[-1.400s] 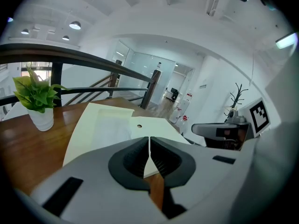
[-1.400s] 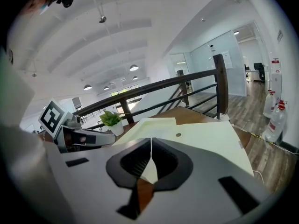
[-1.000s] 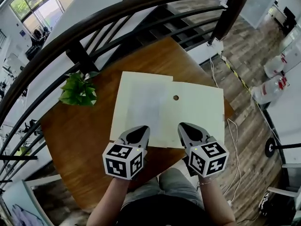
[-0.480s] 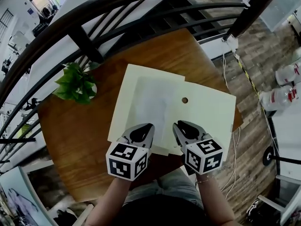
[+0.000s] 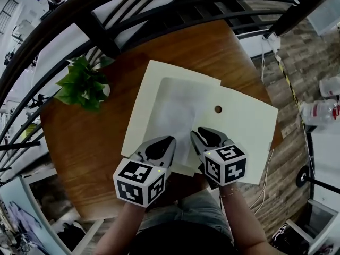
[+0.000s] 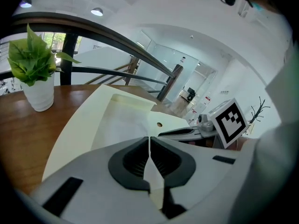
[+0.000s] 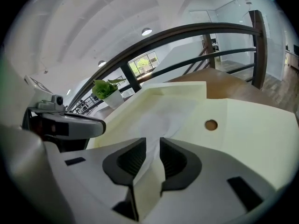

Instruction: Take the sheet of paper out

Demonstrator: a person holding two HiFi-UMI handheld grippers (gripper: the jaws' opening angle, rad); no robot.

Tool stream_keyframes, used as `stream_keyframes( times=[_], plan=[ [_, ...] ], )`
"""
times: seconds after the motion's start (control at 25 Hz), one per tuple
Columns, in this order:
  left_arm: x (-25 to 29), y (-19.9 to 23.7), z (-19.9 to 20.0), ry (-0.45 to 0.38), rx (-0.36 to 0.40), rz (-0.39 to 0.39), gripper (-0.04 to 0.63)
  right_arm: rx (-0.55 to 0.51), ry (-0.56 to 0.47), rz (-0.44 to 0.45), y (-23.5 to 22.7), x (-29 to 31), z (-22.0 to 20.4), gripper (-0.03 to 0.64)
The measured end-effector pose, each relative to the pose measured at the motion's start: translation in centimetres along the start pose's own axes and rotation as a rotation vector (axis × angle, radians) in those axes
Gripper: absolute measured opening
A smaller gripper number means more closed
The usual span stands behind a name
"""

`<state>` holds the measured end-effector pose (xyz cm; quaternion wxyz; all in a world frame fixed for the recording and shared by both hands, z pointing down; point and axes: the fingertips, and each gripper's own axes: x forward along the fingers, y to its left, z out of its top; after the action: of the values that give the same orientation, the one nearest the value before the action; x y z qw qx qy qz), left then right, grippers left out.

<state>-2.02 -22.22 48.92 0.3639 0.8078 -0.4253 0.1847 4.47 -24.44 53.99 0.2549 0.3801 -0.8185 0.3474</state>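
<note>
A cream paper folder (image 5: 241,126) lies spread open on the round wooden table (image 5: 79,142). A thin white sheet of paper (image 5: 175,108) rests on its left half and reaches the near edge. My left gripper (image 5: 162,145) is at that near edge, shut on the folder's cream edge (image 6: 156,190). My right gripper (image 5: 204,137) is just to its right, jaws a narrow gap apart, with the sheet's near end (image 7: 152,160) lying between them. In the left gripper view the sheet (image 6: 119,125) runs straight up to the closed jaws.
A small potted plant (image 5: 85,86) stands on the table left of the folder. A dark curved stair railing (image 5: 101,31) runs behind the table. The folder has a small round hole (image 5: 218,109). Cables and wood floor (image 5: 297,52) lie to the right.
My right gripper has shifted left toward the left one, onto the sheet's near end. The white sheet shows more plainly on the folder. The left gripper stays at the edge.
</note>
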Motion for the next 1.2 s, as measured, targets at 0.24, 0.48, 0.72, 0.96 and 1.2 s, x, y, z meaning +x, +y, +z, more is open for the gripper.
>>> stream_keyframes(
  times=[0.24, 0.48, 0.72, 0.96, 1.2],
  plan=[
    [-0.3, 0.4, -0.1, 0.002, -0.015, 0.000, 0.023, -0.009, 0.054, -0.027, -0.6, 1.5, -0.5, 0.086],
    [-0.5, 0.7, 0.0, -0.005, -0.036, -0.003, 0.023, -0.012, 0.101, -0.048, -1.0, 2.7, -1.6, 0.086],
    [-0.5, 1.3, 0.1, -0.011, -0.043, 0.002, 0.023, -0.019, 0.101, -0.081, -1.4, 3.2, -1.8, 0.073],
    [-0.6, 1.4, 0.0, -0.009, -0.040, 0.006, 0.023, -0.020, 0.081, -0.094, -1.8, 3.0, -1.6, 0.040],
    [-0.8, 1.1, -0.2, -0.008, -0.031, -0.006, 0.023, 0.013, 0.020, -0.049, -1.3, 2.1, -1.3, 0.031]
  ],
)
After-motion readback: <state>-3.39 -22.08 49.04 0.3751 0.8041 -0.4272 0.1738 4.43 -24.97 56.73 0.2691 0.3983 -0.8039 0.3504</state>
